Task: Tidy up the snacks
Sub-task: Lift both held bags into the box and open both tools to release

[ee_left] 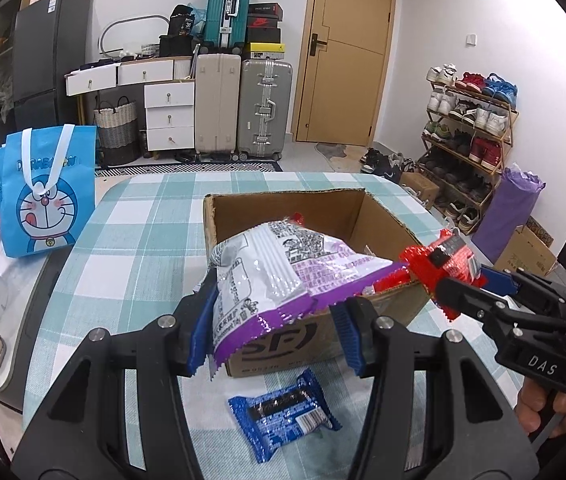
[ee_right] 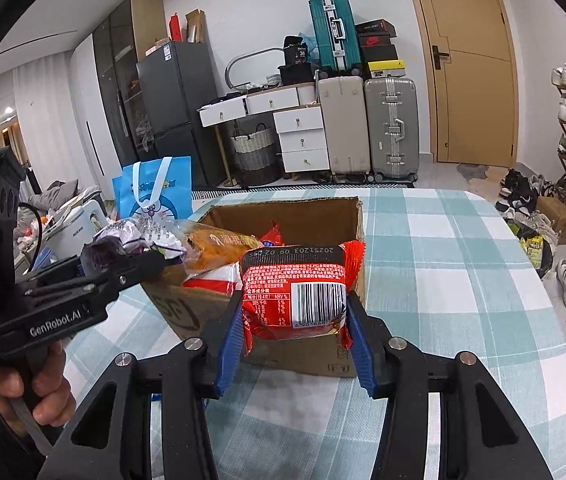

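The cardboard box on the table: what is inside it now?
Inside the cardboard box, the right wrist view shows an orange packet and a red-and-white wrapper. The red snack held in front hides the rest.

purple-white packet, red packet, checked (teal-white) tablecloth

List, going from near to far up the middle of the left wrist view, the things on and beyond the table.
Blue snack packet → cardboard box → checked tablecloth → silver suitcase → shoe boxes.
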